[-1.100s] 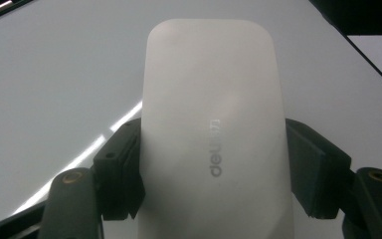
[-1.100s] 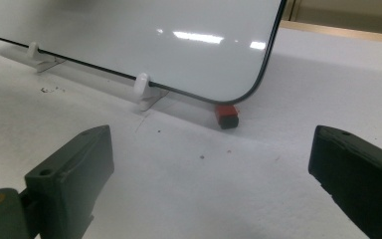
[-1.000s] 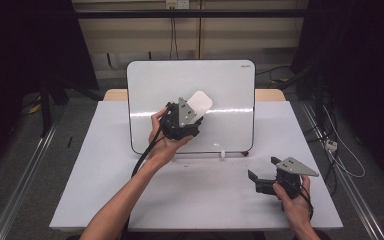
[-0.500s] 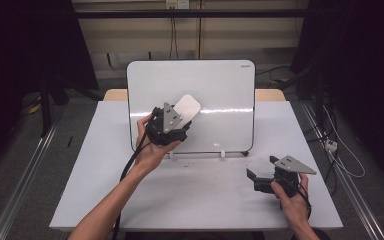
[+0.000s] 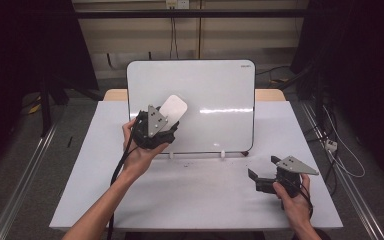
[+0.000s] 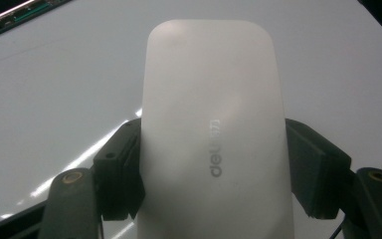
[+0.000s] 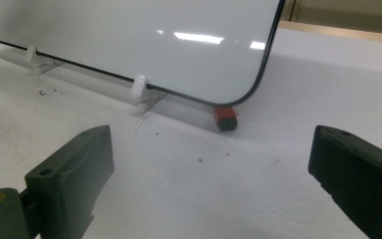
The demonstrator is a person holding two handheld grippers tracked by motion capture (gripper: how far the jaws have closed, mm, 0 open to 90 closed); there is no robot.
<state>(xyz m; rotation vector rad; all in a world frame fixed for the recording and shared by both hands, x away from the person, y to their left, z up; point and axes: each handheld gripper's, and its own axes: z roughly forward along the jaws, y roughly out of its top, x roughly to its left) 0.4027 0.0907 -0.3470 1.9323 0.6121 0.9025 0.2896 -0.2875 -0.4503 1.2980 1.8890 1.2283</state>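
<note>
left gripper [image 5: 167,120] pinching white eraser [image 6: 214,129] between both jaws, eraser sticking out over whiteboard [image 5: 215,90]; right gripper [image 5: 260,177] spread wide, low on table [image 5: 205,200].

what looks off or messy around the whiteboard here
Two small things. A small red and black object lies tucked under the whiteboard's lower corner, beside a white stand foot. Dark specks are scattered on the table before the board. The eraser sits square in the left gripper.
</note>
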